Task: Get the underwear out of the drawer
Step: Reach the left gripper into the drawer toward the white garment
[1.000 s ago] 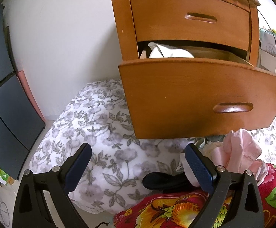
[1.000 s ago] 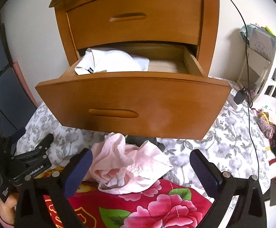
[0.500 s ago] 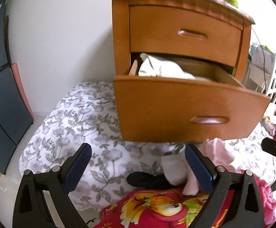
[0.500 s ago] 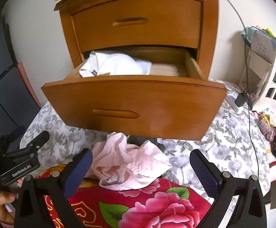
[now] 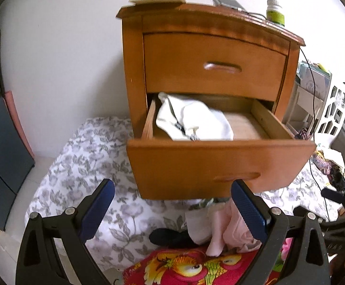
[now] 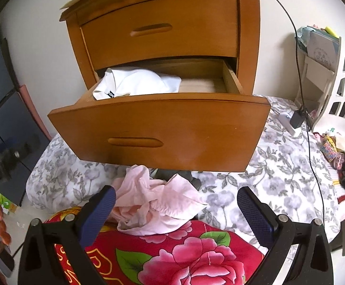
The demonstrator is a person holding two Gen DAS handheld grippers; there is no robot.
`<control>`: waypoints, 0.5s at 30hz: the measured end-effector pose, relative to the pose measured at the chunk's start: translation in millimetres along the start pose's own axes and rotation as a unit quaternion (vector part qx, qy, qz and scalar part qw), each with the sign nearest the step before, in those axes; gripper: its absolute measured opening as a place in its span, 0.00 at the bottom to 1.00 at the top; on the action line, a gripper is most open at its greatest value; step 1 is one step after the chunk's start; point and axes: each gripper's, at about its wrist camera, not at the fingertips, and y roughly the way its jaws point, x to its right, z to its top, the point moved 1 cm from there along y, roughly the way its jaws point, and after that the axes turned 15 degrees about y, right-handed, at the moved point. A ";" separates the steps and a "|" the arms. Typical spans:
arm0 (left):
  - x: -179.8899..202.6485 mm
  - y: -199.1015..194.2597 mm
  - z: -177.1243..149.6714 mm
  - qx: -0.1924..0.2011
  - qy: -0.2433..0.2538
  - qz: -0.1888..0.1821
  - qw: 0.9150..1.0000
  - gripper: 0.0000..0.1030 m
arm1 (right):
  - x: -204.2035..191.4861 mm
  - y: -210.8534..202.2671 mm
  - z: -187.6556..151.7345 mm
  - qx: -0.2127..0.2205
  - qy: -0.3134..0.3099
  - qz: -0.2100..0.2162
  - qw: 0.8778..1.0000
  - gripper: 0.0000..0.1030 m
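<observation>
the left gripper (image 5: pixel 172 205) has its jaws spread wide with nothing between them, held in front of the lower drawer (image 5: pixel 217 166). the right gripper (image 6: pixel 176 210) is likewise released and empty, its blue pads (image 6: pixel 255 213) framing a crumpled pink underwear (image 6: pixel 155 204) that lies on the bedding below the drawer front, partly on a red flowered blanket (image 6: pixel 184 254) and partly on a grey floral sheet (image 6: pixel 255 182). in the left view the same pink cloth sits just behind the right pad, beside a pale cloth and a dark item, hard to identify. the lower drawer of the wooden nightstand (image 5: pixel 134 71) is pulled out; a white garment (image 5: pixel 191 123) with a small black label fills its left half, the right half showing bare wood. the upper drawer (image 6: pixel 163 28) is closed. on the nightstand top stand a green-labelled bottle (image 5: pixel 275 13) and flat items, cut off by the edge. a black cable (image 6: pixel 300 76) runs down the right side to an adapter. the drawer front hides whatever lies low at the front inside.
</observation>
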 end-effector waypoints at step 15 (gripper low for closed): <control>6.1 19.2 63.3 -0.012 0.025 -0.034 0.999 0.96 | 0.5 -5.7 1.7 0.024 -0.003 -0.020 1.000 1.00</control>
